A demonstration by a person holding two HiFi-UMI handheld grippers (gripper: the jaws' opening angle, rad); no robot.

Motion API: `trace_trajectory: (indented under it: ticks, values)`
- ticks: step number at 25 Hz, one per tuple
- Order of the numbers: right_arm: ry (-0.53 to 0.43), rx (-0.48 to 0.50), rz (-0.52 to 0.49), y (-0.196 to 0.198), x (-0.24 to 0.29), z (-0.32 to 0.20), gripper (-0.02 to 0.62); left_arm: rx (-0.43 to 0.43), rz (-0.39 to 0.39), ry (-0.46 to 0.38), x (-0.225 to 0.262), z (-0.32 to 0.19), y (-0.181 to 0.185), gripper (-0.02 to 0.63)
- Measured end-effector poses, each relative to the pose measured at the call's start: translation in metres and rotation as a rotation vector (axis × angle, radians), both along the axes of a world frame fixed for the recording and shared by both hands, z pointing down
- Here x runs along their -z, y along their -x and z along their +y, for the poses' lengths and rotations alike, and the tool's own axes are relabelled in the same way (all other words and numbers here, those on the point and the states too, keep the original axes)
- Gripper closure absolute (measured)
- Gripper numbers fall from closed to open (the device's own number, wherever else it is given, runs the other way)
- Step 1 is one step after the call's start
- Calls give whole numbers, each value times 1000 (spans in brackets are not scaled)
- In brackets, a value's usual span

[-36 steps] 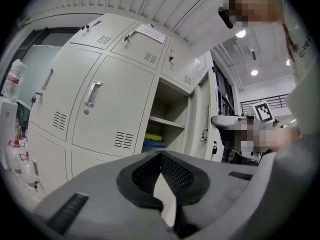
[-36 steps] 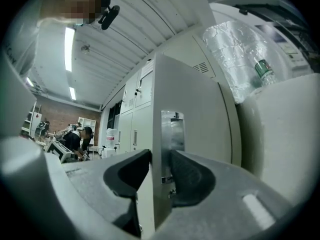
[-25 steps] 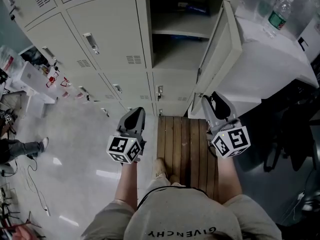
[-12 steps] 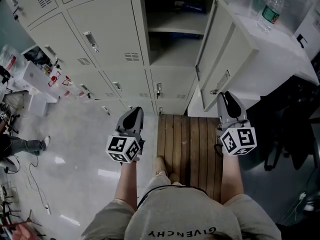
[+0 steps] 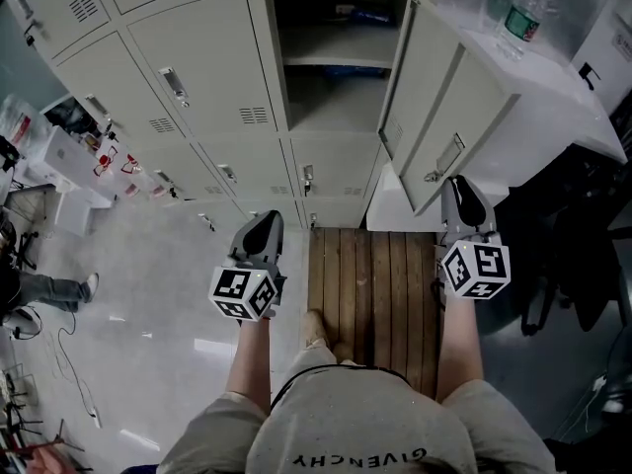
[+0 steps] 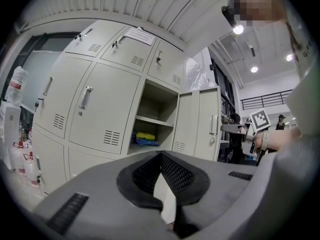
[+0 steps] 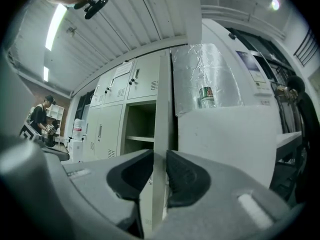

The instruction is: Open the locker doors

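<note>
The right tongs (image 7: pixel 160 156) are clamped on the free edge of the open locker door (image 5: pixel 434 97), close to its handle (image 5: pixel 442 160) in the head view. The door stands swung out to the right of its compartment. The shelf (image 6: pixel 150 121) inside carries something yellow and blue, perhaps folded packets. The left tongs (image 6: pixel 161 155) are pressed together with nothing between them. They are held apart from the closed lockers (image 5: pixel 207 62), over the floor (image 5: pixel 168 265) beside a wooden platform (image 5: pixel 370 275).
</note>
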State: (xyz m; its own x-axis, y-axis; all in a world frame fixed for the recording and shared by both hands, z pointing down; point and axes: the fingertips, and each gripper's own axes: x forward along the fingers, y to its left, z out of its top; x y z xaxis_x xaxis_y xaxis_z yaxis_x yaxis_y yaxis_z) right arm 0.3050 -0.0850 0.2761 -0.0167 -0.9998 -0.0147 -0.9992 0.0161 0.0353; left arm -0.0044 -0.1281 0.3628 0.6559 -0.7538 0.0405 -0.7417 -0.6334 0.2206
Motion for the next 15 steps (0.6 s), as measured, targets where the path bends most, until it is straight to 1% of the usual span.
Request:
trace_trajectory:
  ticks: [8, 9, 10, 15]
  values:
    - [13, -73, 29, -24, 0, -1, 535, -18, -5, 7, -2, -2, -10, 607]
    - [21, -83, 37, -26, -1, -1, 550, -20, -7, 9, -3, -3, -11, 607]
    - [30, -94, 42, -27, -3, -2, 594, -22, -8, 11, -4, -3, -11, 607]
    - [37, -122, 53, -30, -6, -4, 597, -33, -11, 14, -6, -11, -14, 607]
